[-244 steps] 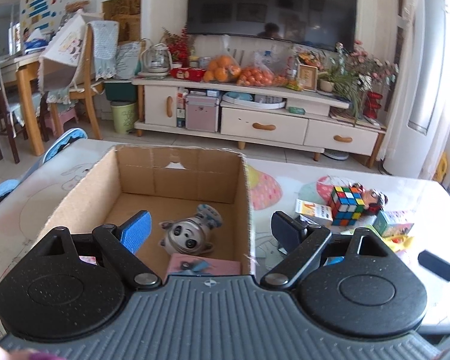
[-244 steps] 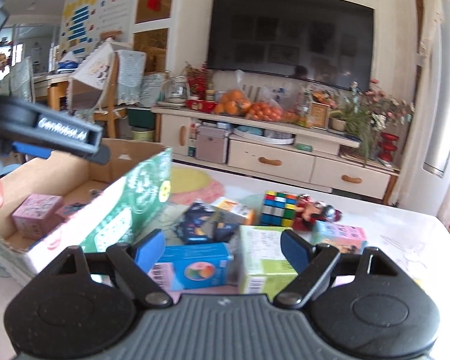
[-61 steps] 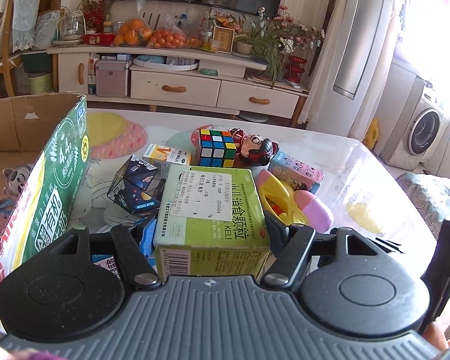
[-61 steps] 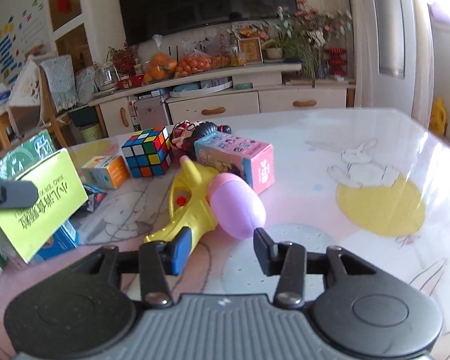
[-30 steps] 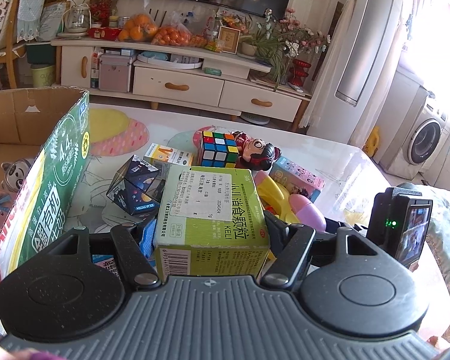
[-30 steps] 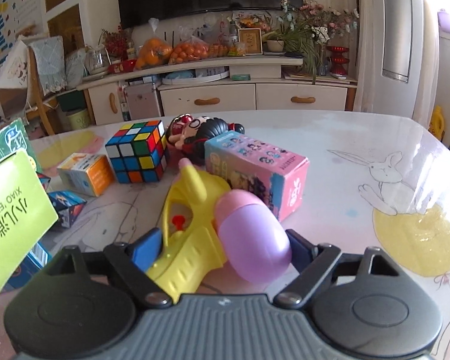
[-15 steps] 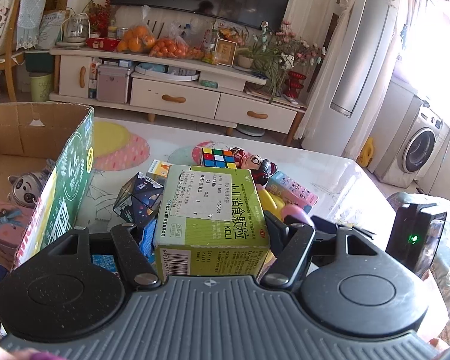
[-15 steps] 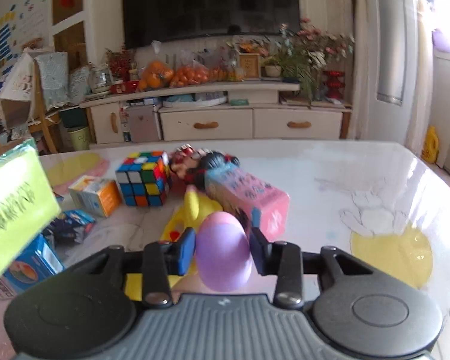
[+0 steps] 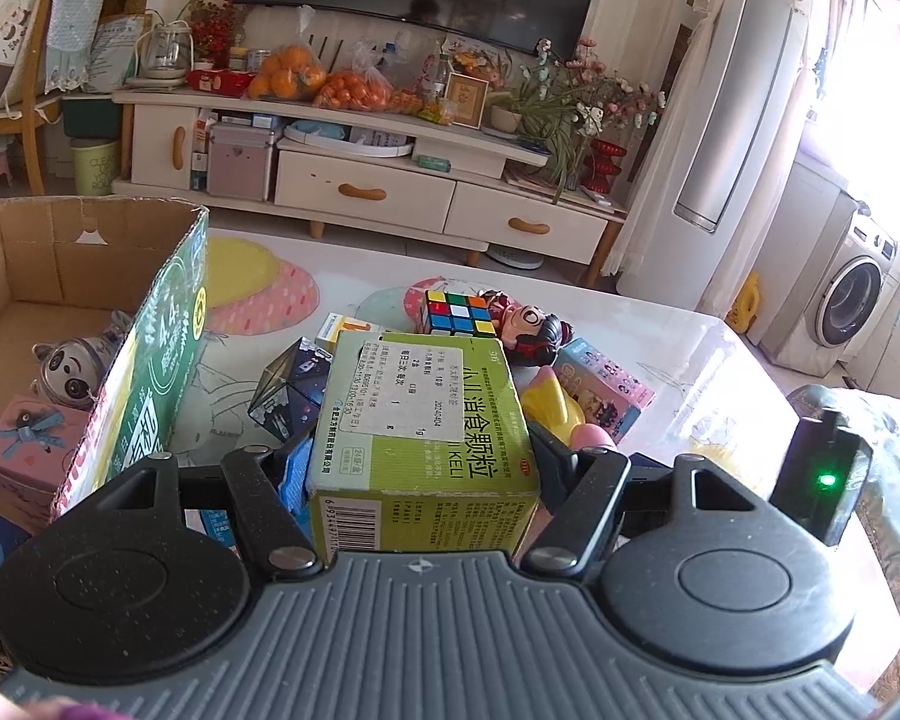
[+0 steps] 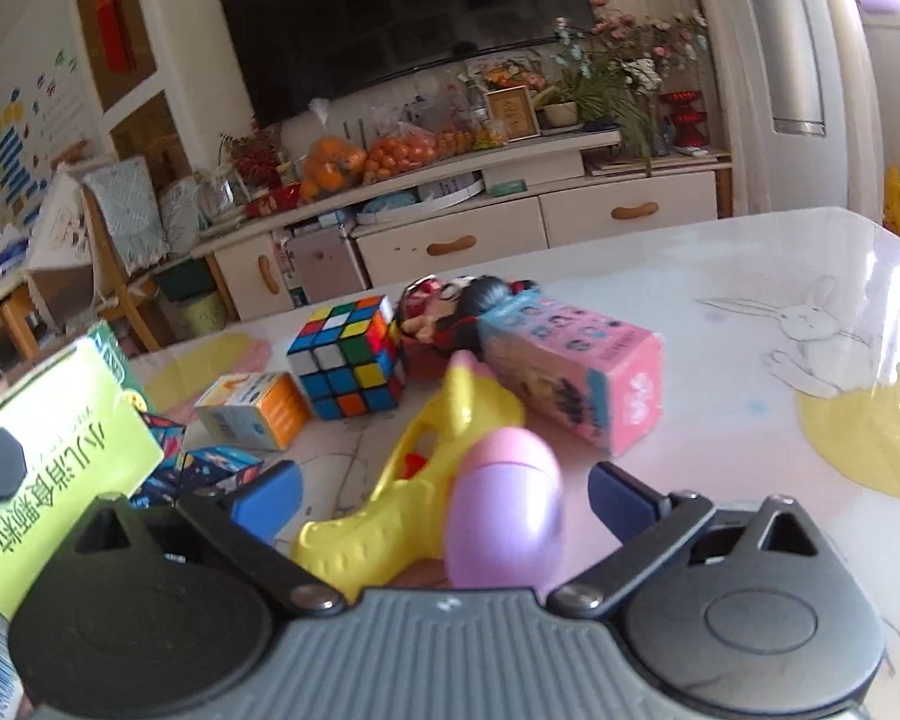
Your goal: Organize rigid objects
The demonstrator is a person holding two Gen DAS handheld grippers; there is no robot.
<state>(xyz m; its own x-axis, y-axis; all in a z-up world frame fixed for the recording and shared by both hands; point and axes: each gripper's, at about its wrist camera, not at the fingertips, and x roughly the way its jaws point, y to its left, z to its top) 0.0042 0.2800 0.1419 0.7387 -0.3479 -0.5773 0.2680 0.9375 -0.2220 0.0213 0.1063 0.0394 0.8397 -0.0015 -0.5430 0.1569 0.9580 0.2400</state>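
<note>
My left gripper point(image 9: 420, 456) is shut on a green medicine box point(image 9: 420, 408), held above the table beside the cardboard box point(image 9: 60, 252). That box holds a panda toy point(image 9: 72, 366) and a pink gift box point(image 9: 24, 450). My right gripper point(image 10: 444, 492) has its jaws opening wide around a yellow toy gun with a purple bulb point(image 10: 498, 504). The blue pads point(image 10: 267, 495) stand clear of the toy on both sides. The green medicine box point(image 10: 60, 450) shows at the left of the right wrist view.
On the table lie a Rubik's cube point(image 10: 348, 354), a doll point(image 10: 450, 306), a pink carton point(image 10: 576, 360), an orange carton point(image 10: 252, 408) and a dark polyhedron point(image 9: 288, 390). A tall green carton point(image 9: 156, 372) leans on the cardboard box's right wall.
Half a second ago the right jaws were pinched on the purple bulb; now they stand wide apart with the toy loose between them. The left gripper keeps the green box.
</note>
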